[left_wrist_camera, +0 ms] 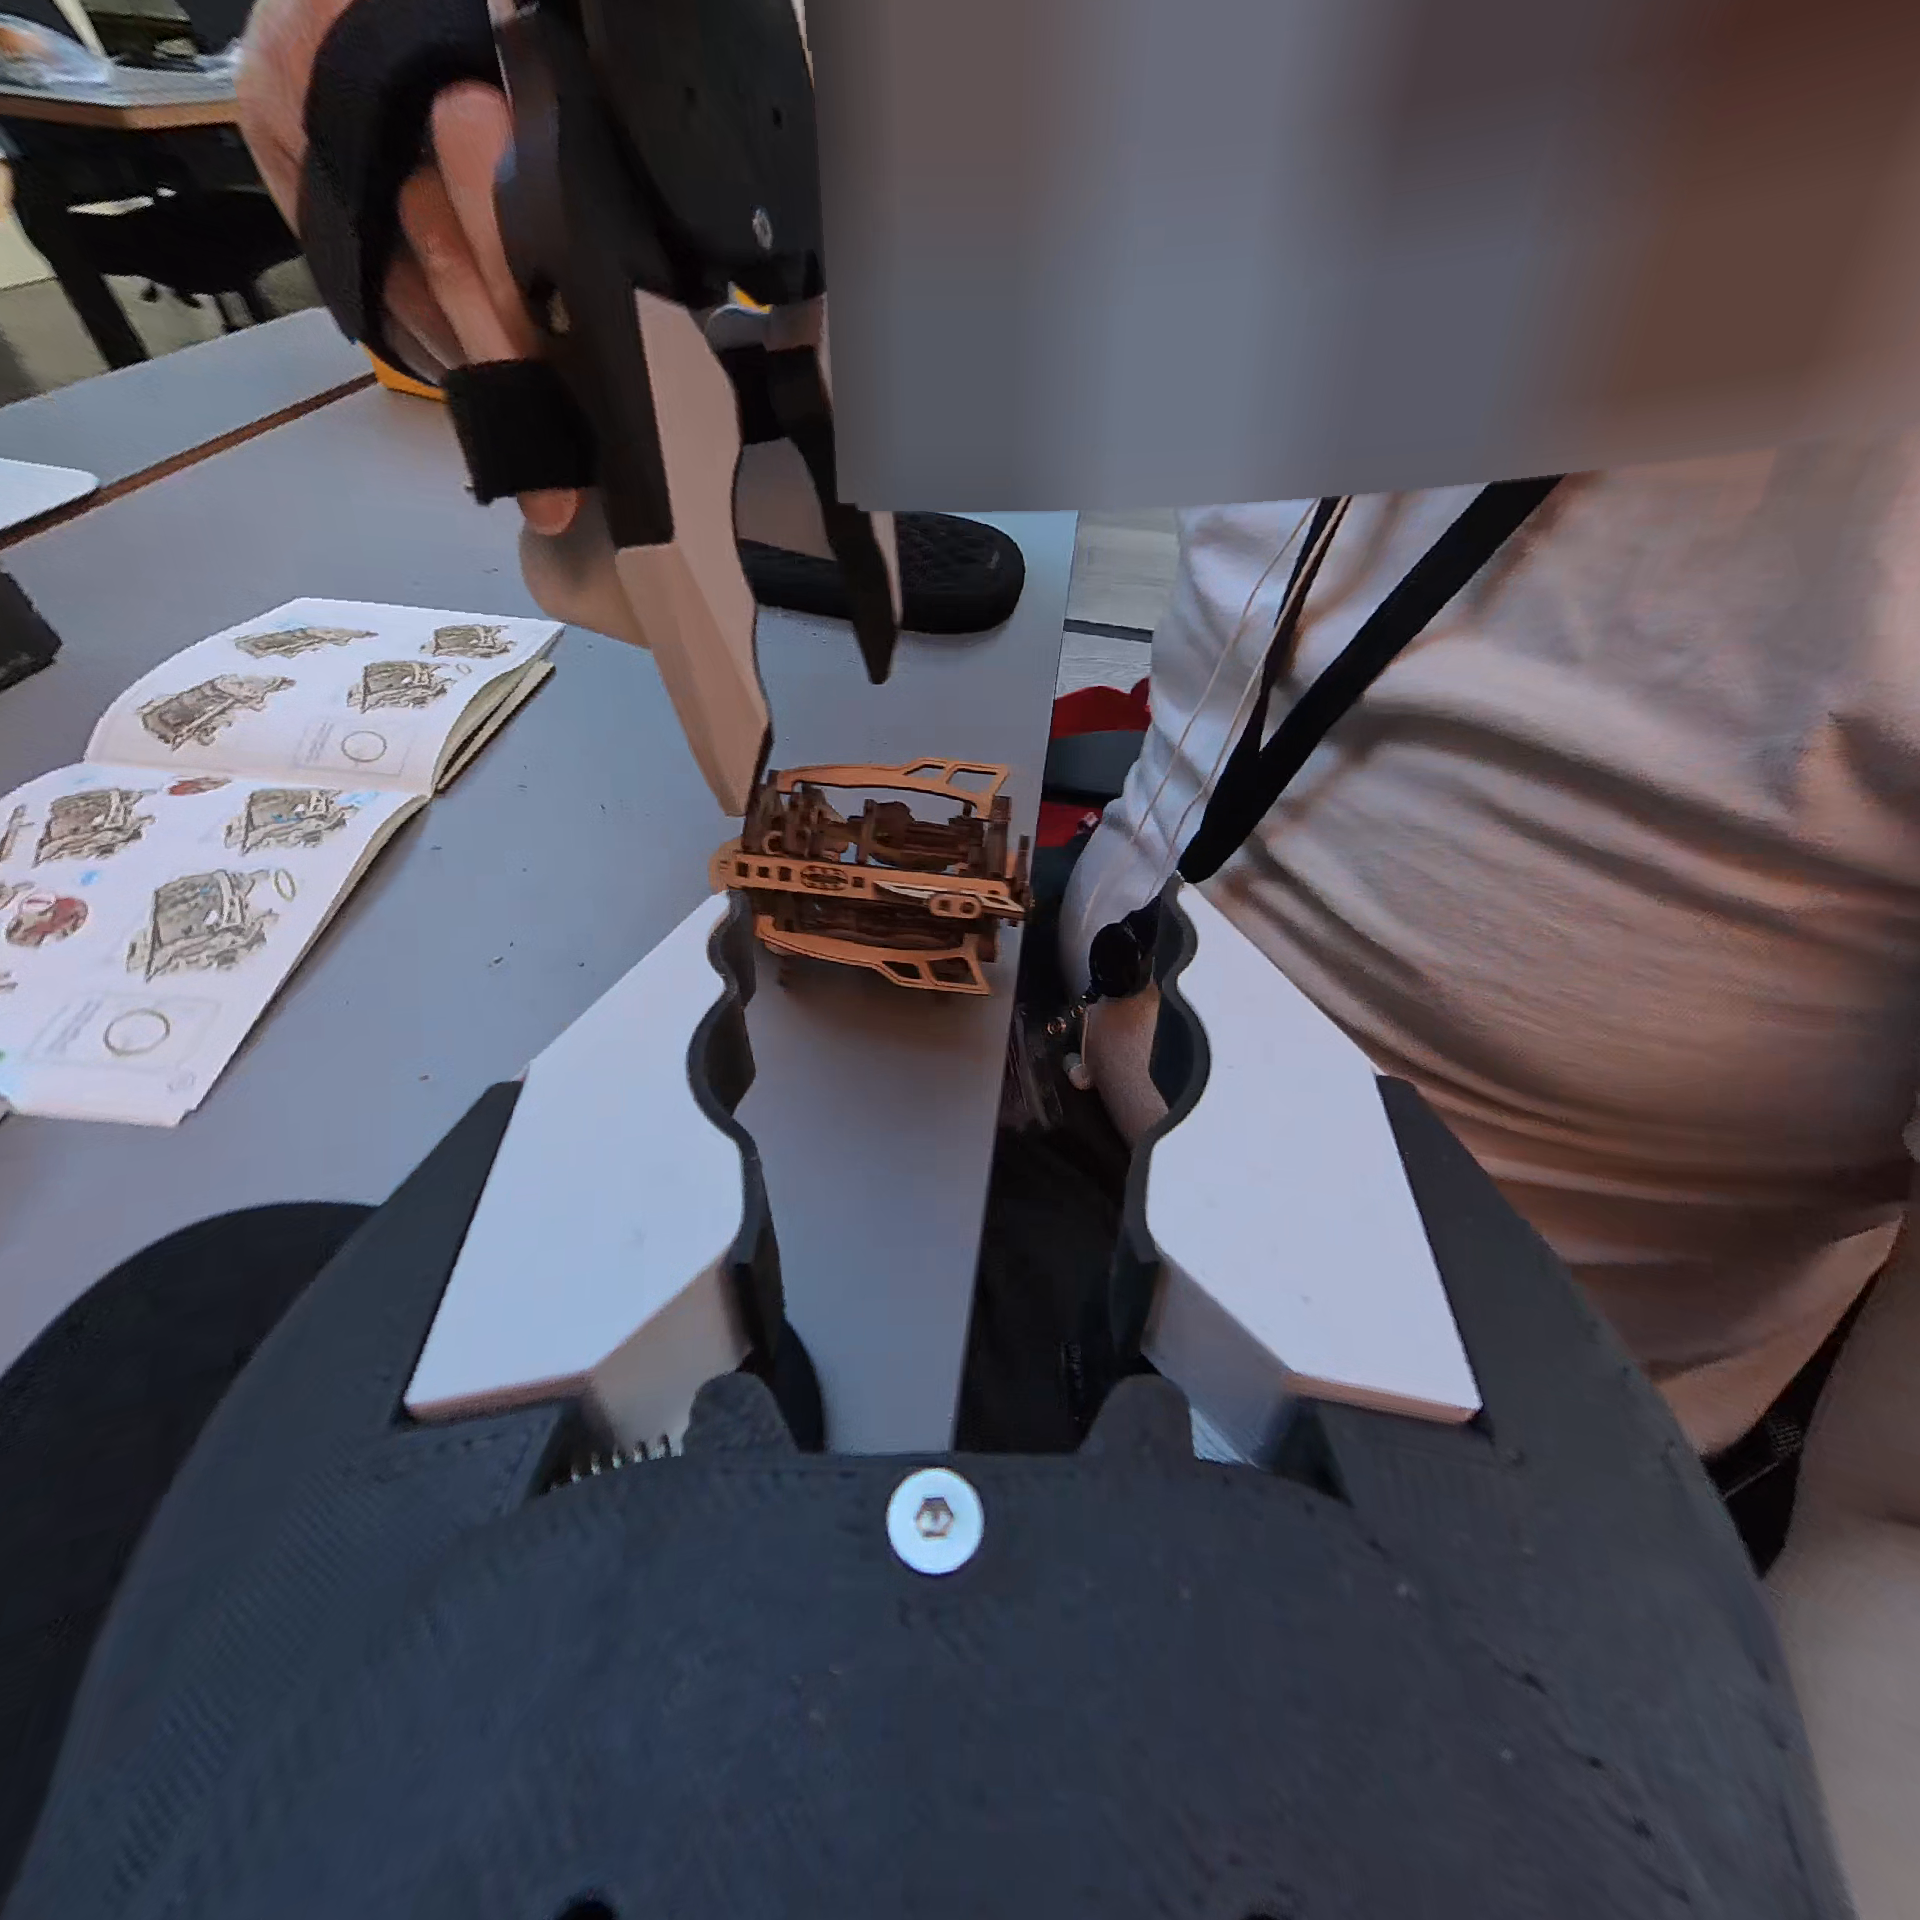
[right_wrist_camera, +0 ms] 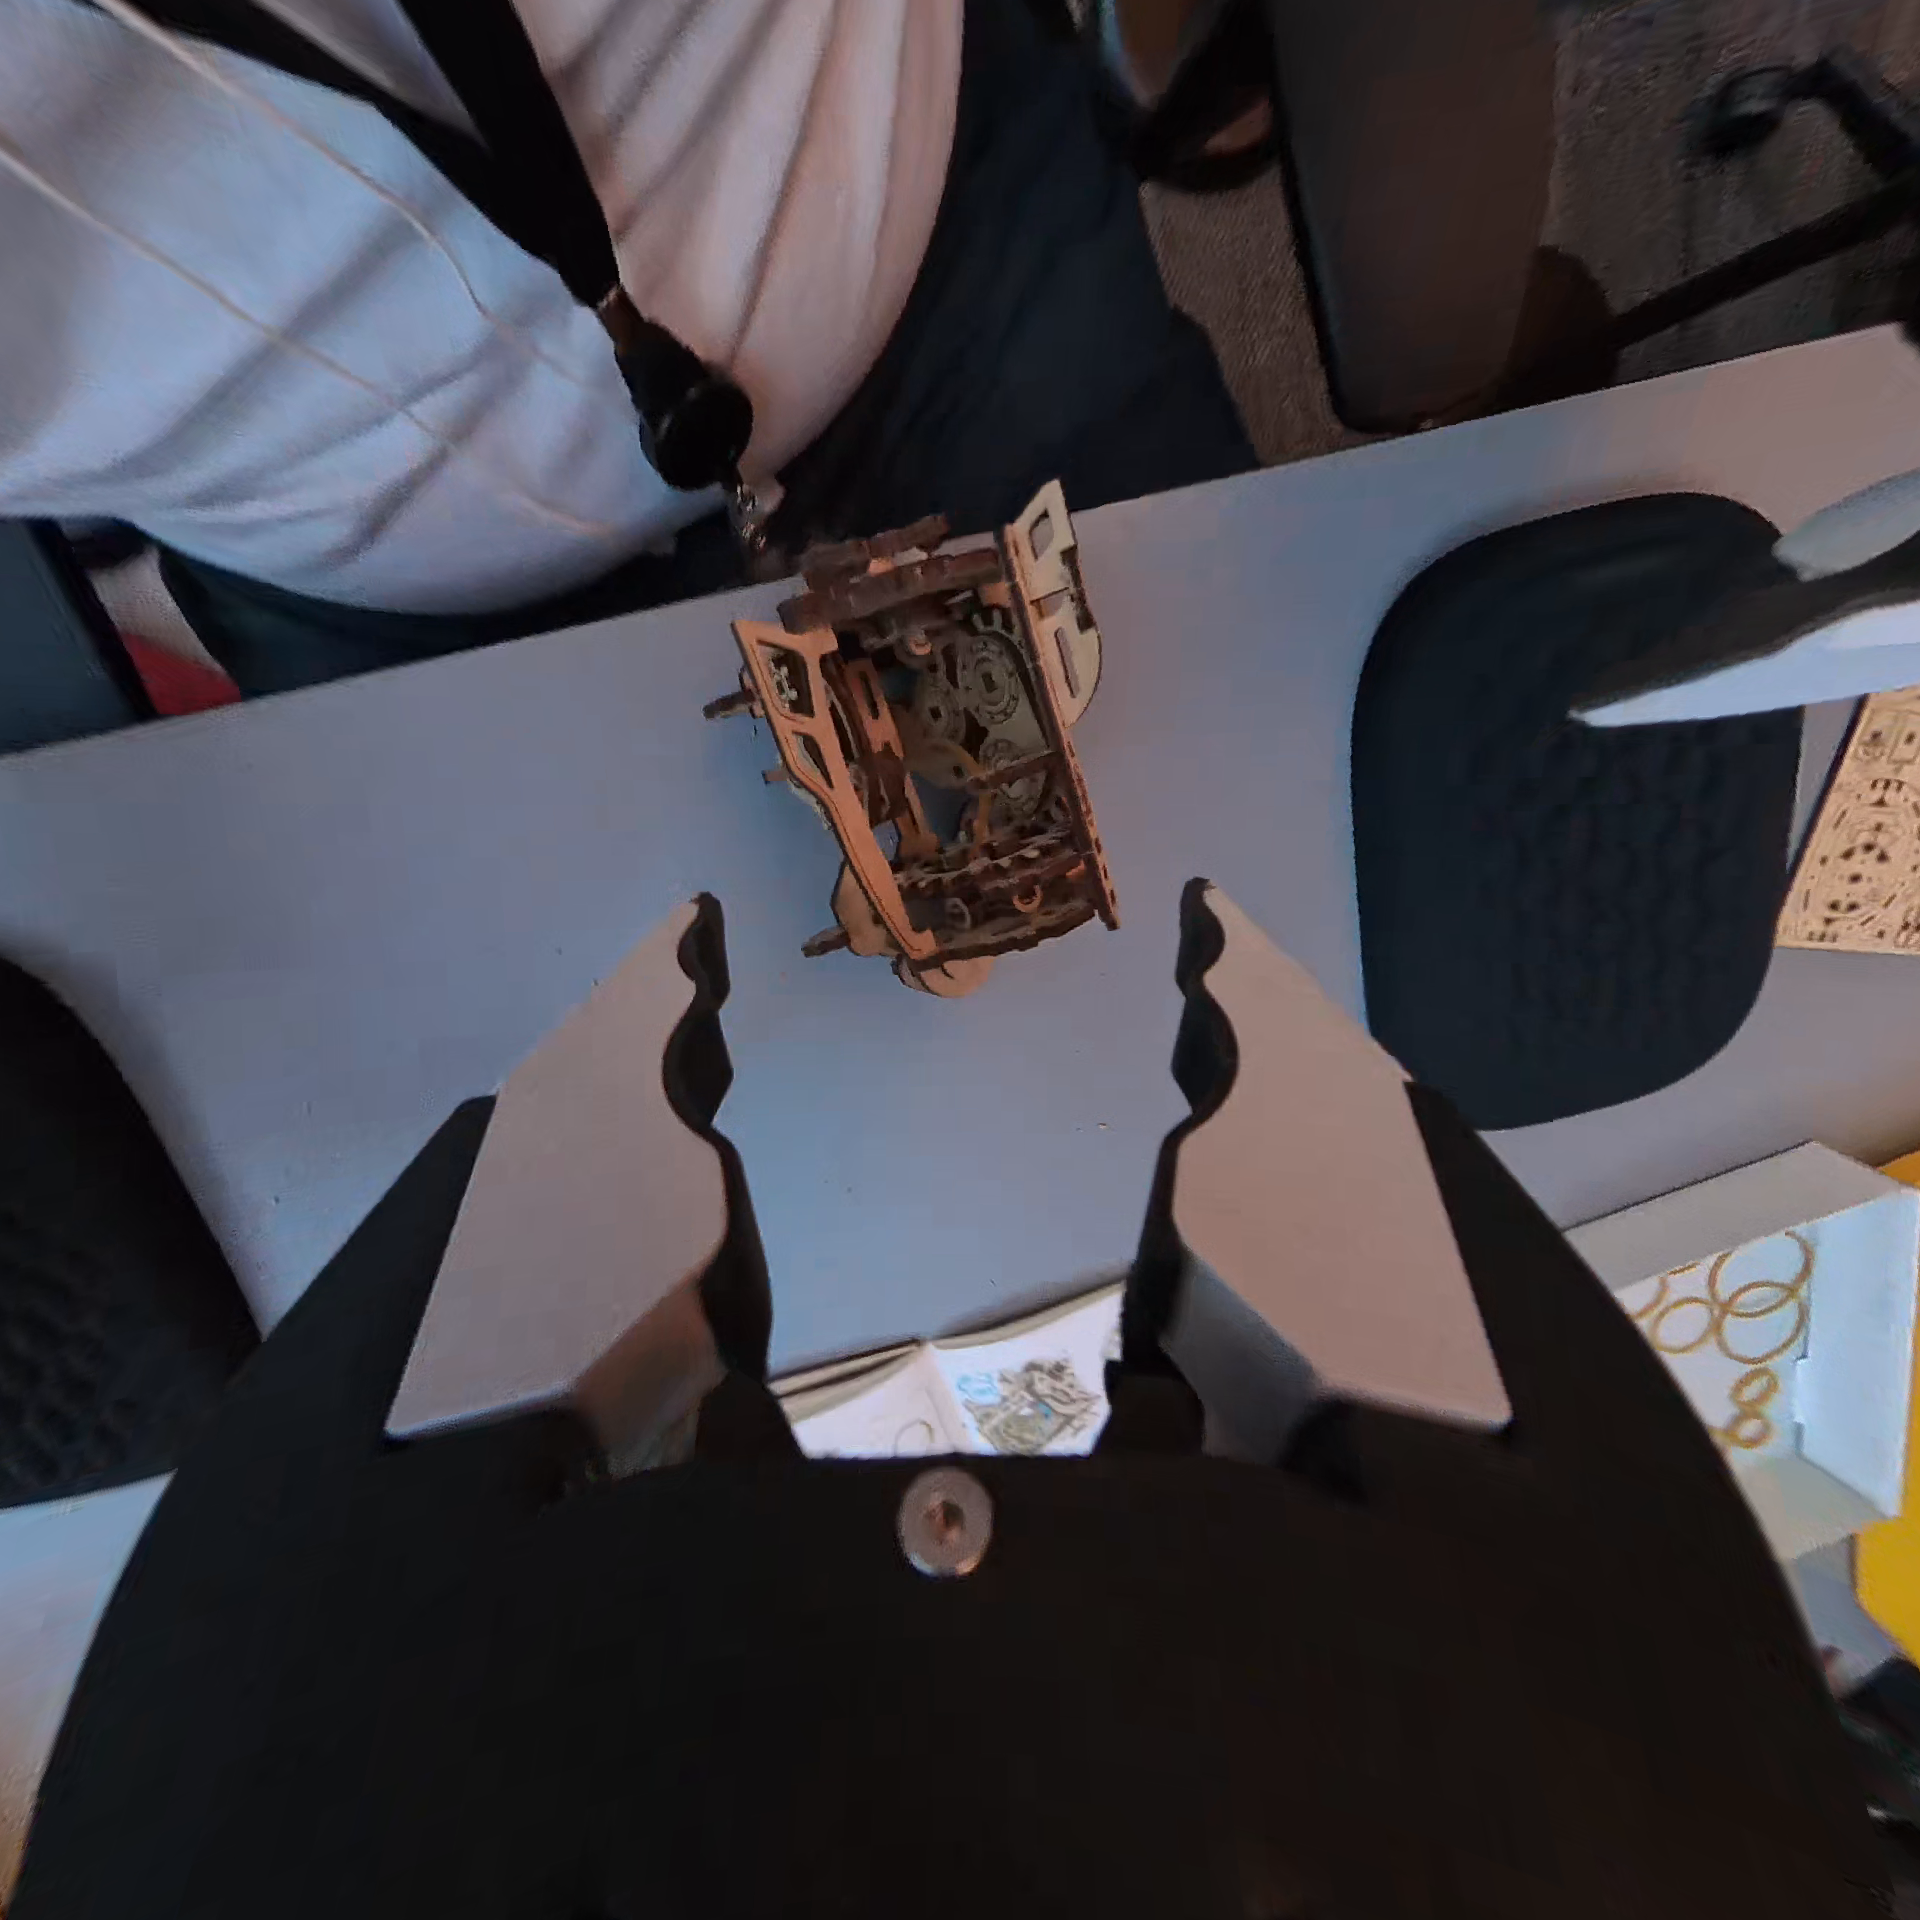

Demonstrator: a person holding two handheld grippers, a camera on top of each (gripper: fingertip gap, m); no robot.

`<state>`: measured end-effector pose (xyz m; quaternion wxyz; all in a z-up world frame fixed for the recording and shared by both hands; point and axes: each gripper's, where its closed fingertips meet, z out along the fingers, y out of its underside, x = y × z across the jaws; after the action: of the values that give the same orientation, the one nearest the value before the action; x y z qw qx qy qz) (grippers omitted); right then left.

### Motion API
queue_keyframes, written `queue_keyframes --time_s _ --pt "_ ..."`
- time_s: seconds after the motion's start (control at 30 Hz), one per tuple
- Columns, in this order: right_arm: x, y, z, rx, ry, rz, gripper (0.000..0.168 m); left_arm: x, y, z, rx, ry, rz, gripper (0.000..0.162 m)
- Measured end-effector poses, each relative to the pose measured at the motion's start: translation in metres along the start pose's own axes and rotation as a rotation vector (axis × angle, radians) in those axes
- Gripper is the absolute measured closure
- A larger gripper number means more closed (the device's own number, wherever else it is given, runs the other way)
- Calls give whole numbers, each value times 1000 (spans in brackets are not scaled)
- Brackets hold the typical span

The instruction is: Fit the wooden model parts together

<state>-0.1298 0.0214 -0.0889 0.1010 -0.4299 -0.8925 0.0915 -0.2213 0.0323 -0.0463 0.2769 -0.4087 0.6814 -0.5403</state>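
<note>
Model (right_wrist_camera: 920,753) — ahead of hand-held gripper (right_wrist_camera: 951,904)

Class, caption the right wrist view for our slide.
Open right gripper hovers above the wooden model on the grey table.

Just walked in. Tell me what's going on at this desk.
A person seated at the grey desk holds a hand-held gripper in each hand and is building a wooden model that sits near the desk edge. Both are open and hold nothing: the left hand-held gripper points at the model, and the right hand-held gripper comes at it from above. An open instruction booklet lies beside it.
</note>
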Motion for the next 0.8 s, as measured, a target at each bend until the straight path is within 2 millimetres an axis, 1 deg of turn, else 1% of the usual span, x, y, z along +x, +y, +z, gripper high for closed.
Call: queue_keyframes --time_s 0.07,0.2,0.3,0.37,0.4,0.43,0.5,0.67,0.73,0.8 --pt "3 2 4 -30 -35 -37 75 10 -3 -5 23 -46 7 86" --pt "1 2 18 -38 -103 -82 76 30 -10 -18 93 -71 13 87" --pt "0 -4 30 -37 -103 -126 77 36 -8 -26 112 -98 6 88" --pt "-2 1 39 -75 -113 -127 78 39 -8 -28 122 -106 5 88" --pt "-5 3 42 -87 -125 -122 83 40 -8 -29 126 -111 7 89" --pt "-7 5 45 -97 -139 -110 90 41 -8 -30 130 -112 9 89" --pt "-3 6 46 -105 -116 -79 104 42 -9 -31 143 -106 9 90" --pt "1 14 43 -116 -79 48 106 41 -11 -29 162 -86 17 90" --pt "5 21 41 -114 -46 125 106 39 -12 -28 176 -73 23 91" --pt "13 30 38 -106 2 240 106 34 -12 -26 185 -59 18 91"
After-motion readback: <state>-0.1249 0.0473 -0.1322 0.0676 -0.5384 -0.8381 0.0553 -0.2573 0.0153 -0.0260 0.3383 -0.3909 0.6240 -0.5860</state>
